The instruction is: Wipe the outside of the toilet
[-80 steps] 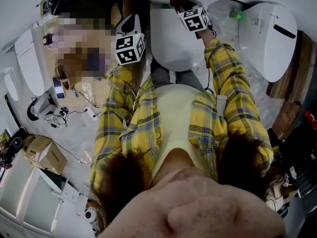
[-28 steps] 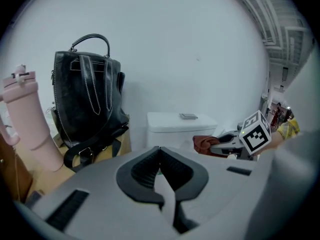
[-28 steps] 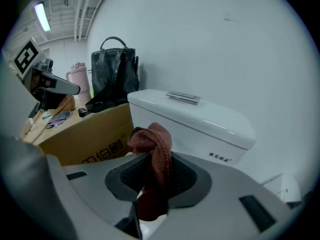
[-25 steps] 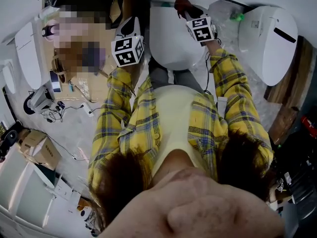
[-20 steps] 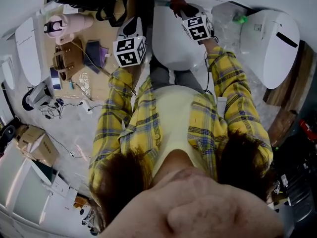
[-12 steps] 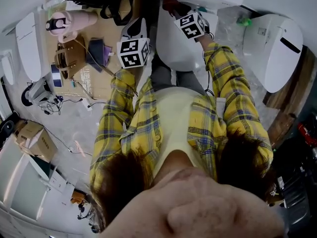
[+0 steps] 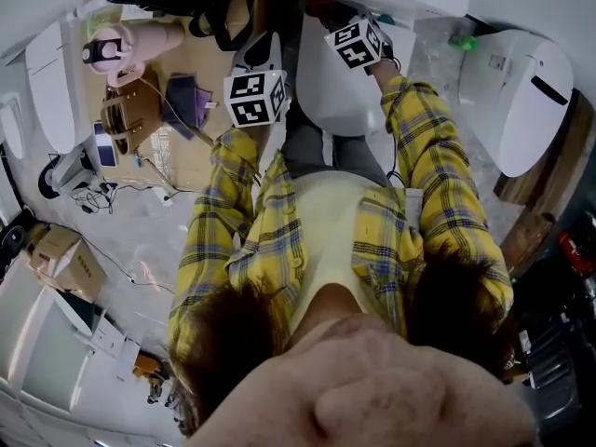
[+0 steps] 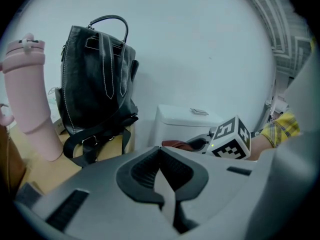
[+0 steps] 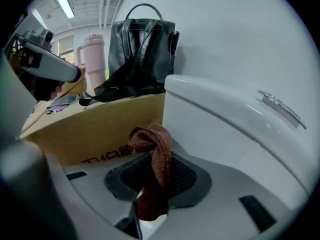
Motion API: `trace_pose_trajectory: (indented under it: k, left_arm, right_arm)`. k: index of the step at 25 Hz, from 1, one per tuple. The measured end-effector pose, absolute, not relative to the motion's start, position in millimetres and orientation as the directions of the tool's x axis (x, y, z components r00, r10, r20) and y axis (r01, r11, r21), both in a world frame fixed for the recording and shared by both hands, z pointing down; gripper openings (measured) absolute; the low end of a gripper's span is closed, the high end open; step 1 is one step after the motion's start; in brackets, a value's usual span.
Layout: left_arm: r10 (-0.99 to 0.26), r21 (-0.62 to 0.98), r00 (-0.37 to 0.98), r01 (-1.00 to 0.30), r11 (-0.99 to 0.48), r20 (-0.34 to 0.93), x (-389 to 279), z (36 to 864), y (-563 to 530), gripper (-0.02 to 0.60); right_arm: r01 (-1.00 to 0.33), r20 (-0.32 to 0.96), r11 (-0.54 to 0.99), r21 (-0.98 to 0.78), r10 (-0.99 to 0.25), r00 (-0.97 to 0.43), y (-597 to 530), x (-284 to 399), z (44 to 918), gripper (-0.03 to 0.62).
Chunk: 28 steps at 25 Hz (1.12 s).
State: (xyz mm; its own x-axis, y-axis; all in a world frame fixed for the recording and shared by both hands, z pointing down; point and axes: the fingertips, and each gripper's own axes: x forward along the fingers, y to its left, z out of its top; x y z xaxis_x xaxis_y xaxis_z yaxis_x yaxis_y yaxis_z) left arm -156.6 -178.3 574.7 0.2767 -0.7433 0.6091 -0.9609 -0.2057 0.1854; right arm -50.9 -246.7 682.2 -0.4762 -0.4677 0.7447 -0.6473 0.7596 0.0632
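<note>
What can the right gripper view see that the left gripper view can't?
Only the right gripper view: the right tongs pinching the brown cloth, and a ceiling lamp. Only the left gripper view: the left tongs, shut and empty, plus a checkered cube and yellow sleeve. Both: the black backpack, pink bottle and white toilet tank.

Your right tongs (image 9: 155, 184), with the cloth (image 9: 152, 149) between them, sit just beside the toilet tank (image 9: 225, 119), on its left side. The cardboard box (image 9: 95, 126) stands left of the tank. The backpack (image 9: 140, 54) is on the box, tumbler (image 9: 93, 54) left of it. Your left tongs (image 8: 162, 176) are left of the right ones.
</note>
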Motion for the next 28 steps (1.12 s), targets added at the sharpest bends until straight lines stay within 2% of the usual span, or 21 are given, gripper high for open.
trace_pose_trajectory:
  k: [9,28]
  left_arm:
    - [-0.733,0.194,0.294,-0.956,-0.220,0.614,-147.4,582.1,-186.8,0.008]
    - [-0.696,0.191,0.340,-0.939,-0.285,0.632,-106.0,586.8,-185.6,0.008]
  right_arm:
    - [-0.640,0.769,0.759,0.118,-0.478,-0.426,-253.1,-29.2,697.6,0.115]
    - [-0.752,0.800,0.642,0.152,-0.527,-0.288,-247.0,80.0,710.5,0.115]
